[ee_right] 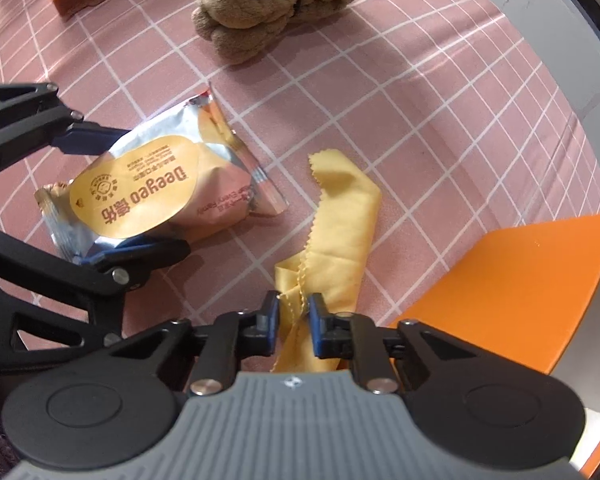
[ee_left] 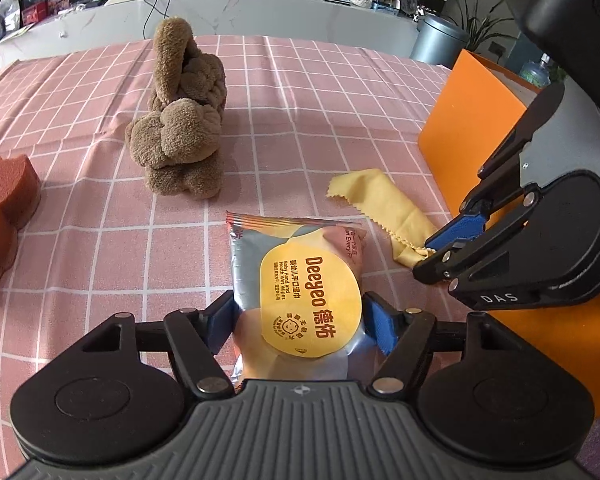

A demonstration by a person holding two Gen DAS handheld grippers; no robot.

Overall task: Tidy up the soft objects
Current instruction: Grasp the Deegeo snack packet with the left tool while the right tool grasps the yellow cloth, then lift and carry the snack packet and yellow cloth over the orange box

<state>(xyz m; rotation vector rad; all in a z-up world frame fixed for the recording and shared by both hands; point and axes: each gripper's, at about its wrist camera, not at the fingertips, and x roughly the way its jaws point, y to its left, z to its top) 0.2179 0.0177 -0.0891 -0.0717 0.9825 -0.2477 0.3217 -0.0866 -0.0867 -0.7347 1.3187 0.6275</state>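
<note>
- left claw [ee_left: 300, 316] is clamped on the near end of the Deeyeo wet wipes pack [ee_left: 296, 280], which lies on the pink checked counter [ee_left: 300, 120] cloth
- right claw [ee_right: 294, 320] is pinched shut on a bunched end of the yellow cleaning cloth [ee_right: 336, 232], just beside the orange box [ee_right: 512, 292]
- my guess: both go into that box next
- tips: lift the pack level so the slippery foil doesn't slide out, and raise the cloth high enough that its loose tail clears the box wall
- brown knotted towel bear [ee_left: 180, 120] and rust sponge [ee_left: 4, 216] sit further back, untouched
</note>
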